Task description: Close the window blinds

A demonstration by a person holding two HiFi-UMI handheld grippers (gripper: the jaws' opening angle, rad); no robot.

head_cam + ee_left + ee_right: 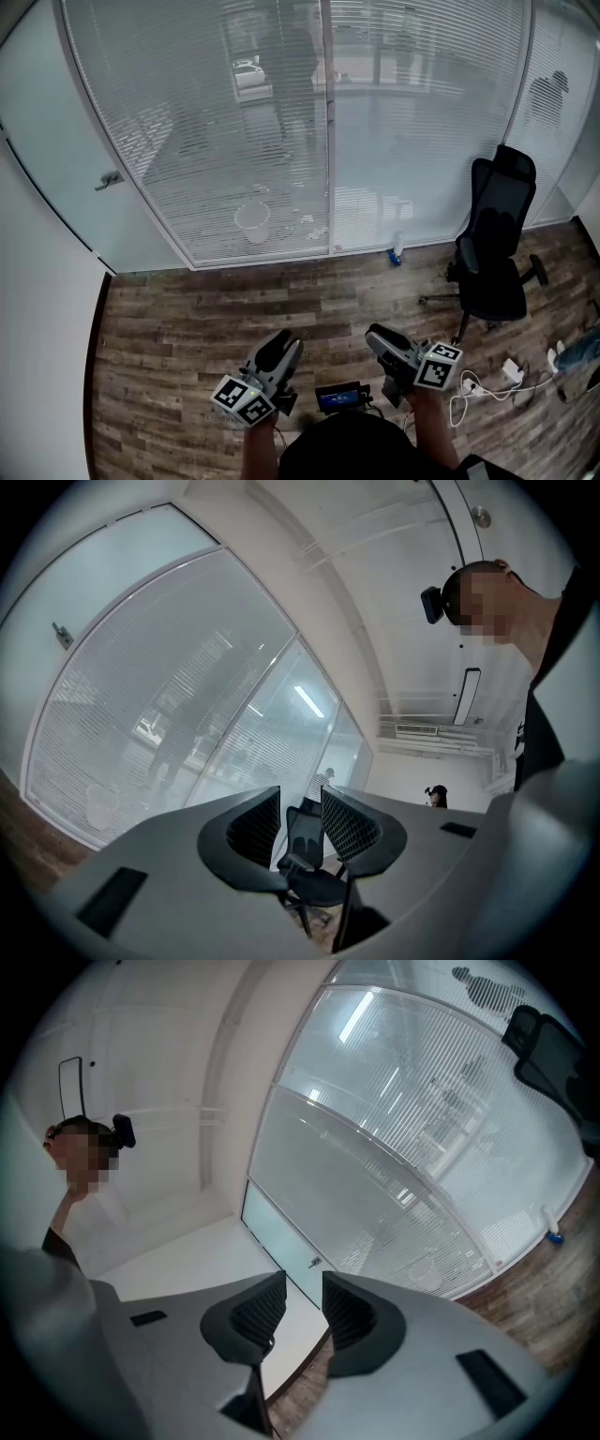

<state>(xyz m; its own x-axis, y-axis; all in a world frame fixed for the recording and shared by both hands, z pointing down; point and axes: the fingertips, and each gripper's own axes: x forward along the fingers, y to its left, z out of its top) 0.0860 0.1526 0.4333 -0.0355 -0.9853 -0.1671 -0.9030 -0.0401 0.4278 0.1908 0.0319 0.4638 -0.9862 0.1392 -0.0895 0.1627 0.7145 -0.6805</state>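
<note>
blinds [216, 122]: white horizontal slats, hanging fully lowered in two tall panels side by side; slats tilted partly open, dim shapes behind show through the gaps, so not shut

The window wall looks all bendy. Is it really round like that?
Probably not. Head view: the wide lens bows the blinds and the floorboards alike. Left gripper view: same bulge inside a dark round border, with a bright light streak across them. Right gripper view: curved too.
</note>
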